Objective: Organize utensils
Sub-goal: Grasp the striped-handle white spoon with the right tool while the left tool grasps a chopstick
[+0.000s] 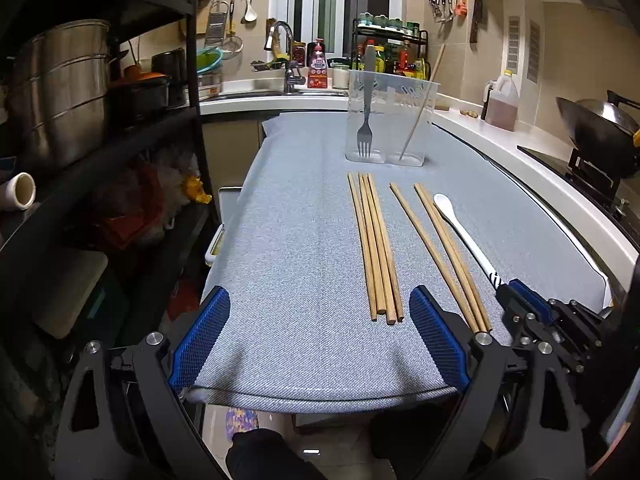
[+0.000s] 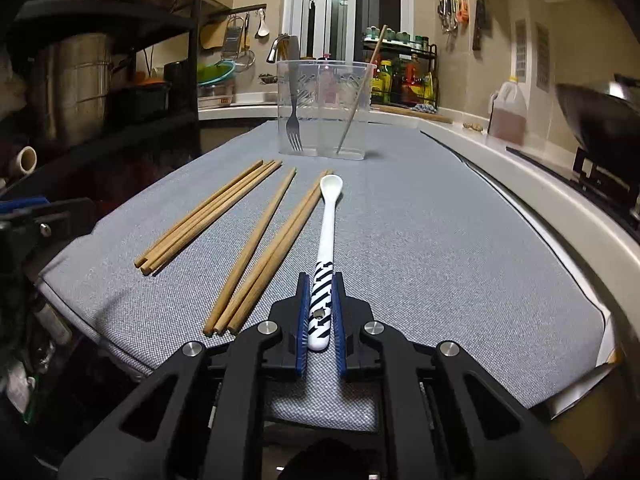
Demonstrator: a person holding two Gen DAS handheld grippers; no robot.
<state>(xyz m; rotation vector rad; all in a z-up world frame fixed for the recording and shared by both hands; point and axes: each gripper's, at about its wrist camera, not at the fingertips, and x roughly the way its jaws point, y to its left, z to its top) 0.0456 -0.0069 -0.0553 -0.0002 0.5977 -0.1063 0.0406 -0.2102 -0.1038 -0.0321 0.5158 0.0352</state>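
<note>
While chopsticks [image 2: 208, 220] lie beside, right hand-held gripper [image 2: 321, 312] clamps the spoon [image 2: 326, 240]

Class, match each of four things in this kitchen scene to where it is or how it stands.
Things:
1. fork
2. white spoon
3. left gripper
4. chopsticks

States:
A. lying loose on the grey mat
B. handle between shut jaws
C. standing tines-down in the clear holder
D. jaws wide apart, holding nothing

Pairs: 1-C, 2-B, 3-D, 4-A

Both wrist cams low, fwd over table [image 1: 304, 240], sharing holder [image 2: 326, 108].
</note>
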